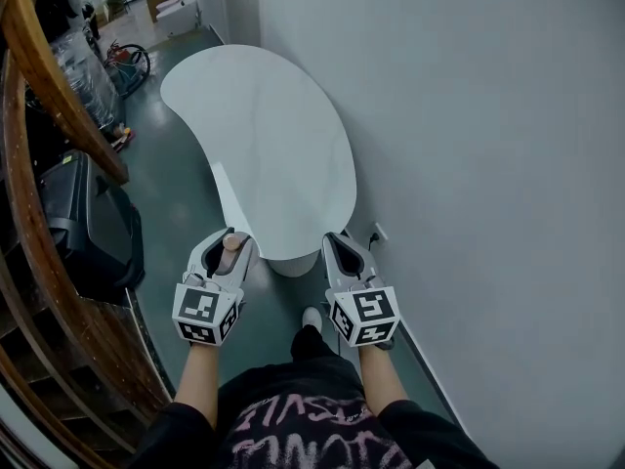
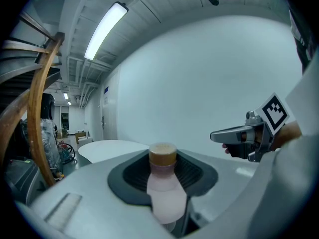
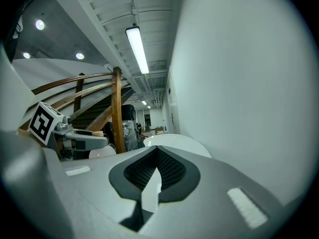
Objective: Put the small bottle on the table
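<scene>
Left gripper view: the jaws of the left gripper are closed on the small bottle, with a dark ribbed pad pressed against each side of its pale pink body. The bottle stands between the pads with its long axis roughly upright and its tan cap on top, clear of the pads. The base is out of view below the jaws.

Right gripper view: the jaws of the right gripper are together, pad against pad, with nothing between them (only a thin bright slit shows below the pads).

Head view: both grippers are held side by side in front of the person, tips pointing forward. The white, bean-shaped table lies straight ahead of the jaws and below them. Its near, narrow end sits just beyond the two sets of tips and between them, and the top appears bare. The left gripper is the arm that matters here, since it carries the bottle. The bottle hangs short of the table's near edge, not yet over the top, so it is in the air and touches no surface.

Judgement: the placing move runs forward and then down. With the cap already uppermost, the bottle needs no turning before its base meets the tabletop. The grey wall runs close along the right side of the table, so the left side offers the freer approach.
</scene>
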The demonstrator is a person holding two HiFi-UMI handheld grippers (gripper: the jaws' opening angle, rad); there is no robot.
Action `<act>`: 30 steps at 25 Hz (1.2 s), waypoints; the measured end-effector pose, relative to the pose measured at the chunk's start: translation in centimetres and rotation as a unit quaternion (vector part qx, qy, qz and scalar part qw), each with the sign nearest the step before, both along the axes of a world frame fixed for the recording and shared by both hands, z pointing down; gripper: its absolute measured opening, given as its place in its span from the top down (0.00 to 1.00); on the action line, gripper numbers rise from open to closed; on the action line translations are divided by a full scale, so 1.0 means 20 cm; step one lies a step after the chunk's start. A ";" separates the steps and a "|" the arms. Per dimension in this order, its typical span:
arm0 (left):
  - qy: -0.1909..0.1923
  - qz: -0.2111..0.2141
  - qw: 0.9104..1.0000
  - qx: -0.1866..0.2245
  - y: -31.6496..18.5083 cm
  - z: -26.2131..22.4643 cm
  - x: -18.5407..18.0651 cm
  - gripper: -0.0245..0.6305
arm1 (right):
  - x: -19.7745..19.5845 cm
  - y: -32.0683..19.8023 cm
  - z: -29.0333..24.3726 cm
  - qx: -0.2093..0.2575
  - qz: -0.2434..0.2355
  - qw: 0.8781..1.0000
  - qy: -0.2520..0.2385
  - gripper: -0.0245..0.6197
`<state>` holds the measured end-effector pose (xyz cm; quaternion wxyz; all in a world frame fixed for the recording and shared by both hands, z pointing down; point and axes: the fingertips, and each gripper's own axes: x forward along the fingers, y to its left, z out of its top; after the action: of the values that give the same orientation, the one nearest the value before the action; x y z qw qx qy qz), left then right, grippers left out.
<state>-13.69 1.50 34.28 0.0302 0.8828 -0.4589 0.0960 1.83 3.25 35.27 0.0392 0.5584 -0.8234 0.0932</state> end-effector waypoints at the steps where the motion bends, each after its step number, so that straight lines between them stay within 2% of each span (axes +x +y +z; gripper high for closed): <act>1: 0.000 -0.001 1.000 0.000 -0.03 0.00 0.01 0.75 | 0.01 -0.03 0.01 -0.001 -0.001 1.000 0.001 0.93; 14: -0.002 -0.032 0.999 -0.004 -0.39 -0.04 0.15 0.75 | 0.10 -0.44 -0.01 -0.004 -0.049 0.999 0.000 0.93; 22: -0.002 -0.056 0.998 -0.003 -0.52 -0.07 0.20 0.75 | 0.13 -0.60 -0.02 -0.001 -0.081 0.997 0.012 0.93; 30: -0.004 -0.072 0.997 0.002 -0.58 -0.10 0.23 0.75 | 0.17 -0.69 -0.03 0.000 -0.093 0.996 0.007 0.93</act>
<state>-9.02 -10.03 32.32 0.0329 0.8471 -0.5217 0.0963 5.17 -10.52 34.68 0.0531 0.4798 -0.8716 0.0851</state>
